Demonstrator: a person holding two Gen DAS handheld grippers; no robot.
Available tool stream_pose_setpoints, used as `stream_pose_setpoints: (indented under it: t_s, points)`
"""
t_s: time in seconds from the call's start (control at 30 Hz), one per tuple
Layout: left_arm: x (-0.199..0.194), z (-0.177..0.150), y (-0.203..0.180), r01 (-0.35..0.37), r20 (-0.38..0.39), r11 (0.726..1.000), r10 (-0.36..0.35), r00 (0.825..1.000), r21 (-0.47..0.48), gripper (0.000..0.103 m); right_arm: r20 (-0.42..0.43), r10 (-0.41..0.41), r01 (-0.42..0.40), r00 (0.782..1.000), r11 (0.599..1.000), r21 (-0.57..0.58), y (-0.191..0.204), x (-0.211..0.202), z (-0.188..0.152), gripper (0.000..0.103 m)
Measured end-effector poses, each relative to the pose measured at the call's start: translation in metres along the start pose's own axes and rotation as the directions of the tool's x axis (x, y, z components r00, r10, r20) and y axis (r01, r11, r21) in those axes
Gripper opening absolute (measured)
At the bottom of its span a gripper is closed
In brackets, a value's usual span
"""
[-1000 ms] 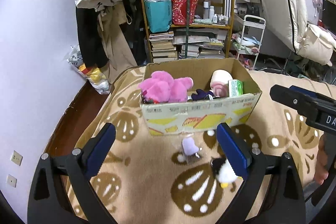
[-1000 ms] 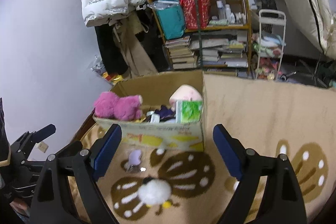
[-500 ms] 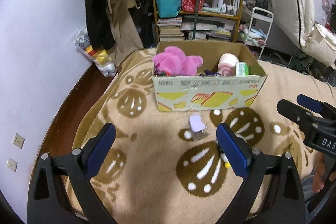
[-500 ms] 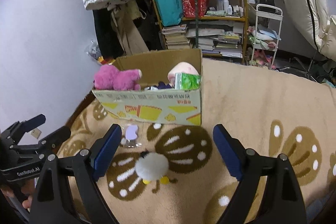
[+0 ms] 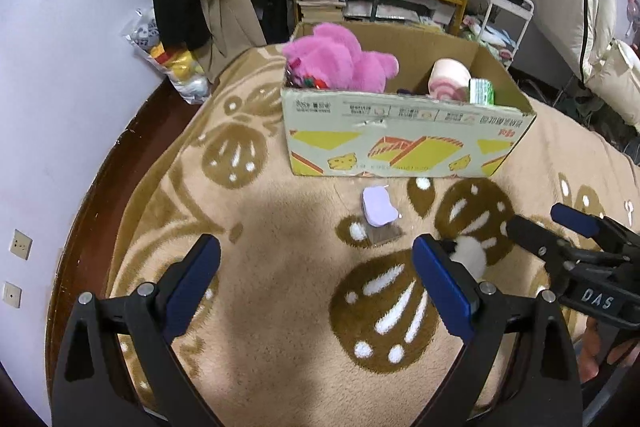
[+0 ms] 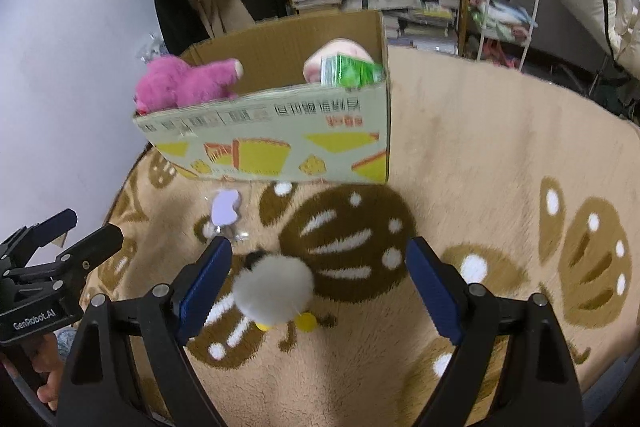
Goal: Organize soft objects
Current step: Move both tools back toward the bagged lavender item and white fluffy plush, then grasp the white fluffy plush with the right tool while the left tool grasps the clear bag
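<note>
My left gripper (image 5: 316, 283) hangs above the patterned blanket (image 5: 280, 327) with its blue-padded fingers spread wide and nothing between them. My right gripper (image 6: 318, 285) is likewise spread wide and holds nothing; its fingers stand to either side of the white fluffy toy (image 6: 274, 287), which lies on the blanket nearer the left finger without contact that I can confirm. The toy shows a dark patch at its top and yellow parts at its lower edge.

In the left wrist view, the same white fluffy toy (image 5: 472, 253) is partly hidden behind my left gripper's right finger. A lilac soft toy (image 5: 378, 211) lies on the blanket just in front of the cardboard box (image 5: 400, 143), apart from the white toy.

The box stands open. It contains a pink plush toy (image 5: 340, 61) at its left end, a pink-and-cream rolled plush (image 5: 450, 79) toward the right, and a green packet (image 5: 482, 91) just beside that roll.
</note>
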State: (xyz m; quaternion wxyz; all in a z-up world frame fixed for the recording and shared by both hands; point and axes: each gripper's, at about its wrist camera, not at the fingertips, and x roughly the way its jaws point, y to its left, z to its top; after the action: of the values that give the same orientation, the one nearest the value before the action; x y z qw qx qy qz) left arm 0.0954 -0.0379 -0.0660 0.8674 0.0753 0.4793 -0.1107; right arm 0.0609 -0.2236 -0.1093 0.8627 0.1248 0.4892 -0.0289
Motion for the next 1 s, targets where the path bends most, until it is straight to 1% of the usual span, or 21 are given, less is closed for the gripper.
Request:
stream_pose_setpoints:
  t_s: [0.1,0.2,0.47,0.53,0.57,0.6,0.67,0.7,0.73,0.77,0.8,0.87,0.93,1.0]
  points:
    - [0.01,-0.001,-0.001,0.001,-0.022,1.0,-0.001,1.0,-0.011,0.095,-0.066,-0.002,0.001,0.998,1.0,-0.006,0.002,0.017,-0.004,0.093]
    - [0.022,-0.003,-0.001,0.018,-0.05,0.999,-0.02,0.999,-0.03,0.095,-0.121,-0.001,0.0,0.993,1.0,-0.004,0.003,0.032,-0.008,0.093]
    - [0.048,0.0,0.003,0.039,-0.097,0.997,-0.045,0.994,-0.059,0.095,-0.176,0.01,-0.016,0.984,0.999,-0.034,0.011,0.046,-0.013,0.093]
    - [0.055,-0.001,0.002,0.044,-0.115,0.997,-0.051,0.992,-0.061,0.095,-0.194,0.018,-0.028,0.981,0.998,-0.047,0.017,0.051,-0.015,0.089]
    - [0.058,-0.002,0.001,0.049,-0.125,0.997,-0.056,0.991,-0.064,0.095,-0.203,0.02,-0.032,0.979,0.998,-0.057,0.02,0.053,-0.016,0.084]
    - [0.062,-0.003,0.001,0.053,-0.136,0.996,-0.062,0.989,-0.067,0.095,-0.215,0.02,-0.035,0.976,0.997,-0.067,0.022,0.055,-0.017,0.081]
    - [0.068,-0.004,-0.001,0.061,-0.152,0.996,-0.071,0.986,-0.065,0.095,-0.232,0.018,-0.037,0.973,0.996,-0.076,0.025,0.06,-0.019,0.076]
    - [0.07,-0.004,-0.002,0.065,-0.157,0.996,-0.075,0.985,-0.064,0.095,-0.242,0.022,-0.041,0.97,0.996,-0.075,0.025,0.063,-0.02,0.07]
    - [0.072,-0.004,-0.003,0.072,-0.16,0.996,-0.081,0.984,-0.062,0.095,-0.253,0.035,-0.054,0.967,0.996,-0.071,0.026,0.066,-0.021,0.066]
    - [0.074,-0.004,-0.005,0.079,-0.165,0.995,-0.088,0.982,-0.059,0.095,-0.275,0.064,-0.083,0.959,0.995,-0.057,0.026,0.069,-0.022,0.058]
    - [0.076,-0.004,-0.006,0.088,-0.17,0.995,-0.096,0.981,-0.056,0.095,-0.29,0.085,-0.102,0.953,0.994,-0.044,0.026,0.072,-0.023,0.045]
    - [0.08,-0.004,-0.009,0.1,-0.178,0.994,-0.107,0.978,-0.049,0.095,-0.308,0.11,-0.124,0.945,0.992,-0.028,0.026,0.076,-0.025,0.028]
    - [0.084,-0.004,-0.012,0.11,-0.182,0.993,-0.116,0.977,-0.042,0.095,-0.301,0.103,-0.121,0.948,0.992,-0.041,0.028,0.075,-0.024,0.026]
    - [0.086,-0.004,-0.015,0.116,-0.179,0.993,-0.121,0.976,-0.035,0.095,-0.277,0.091,-0.109,0.957,0.993,-0.051,0.028,0.071,-0.023,0.022]
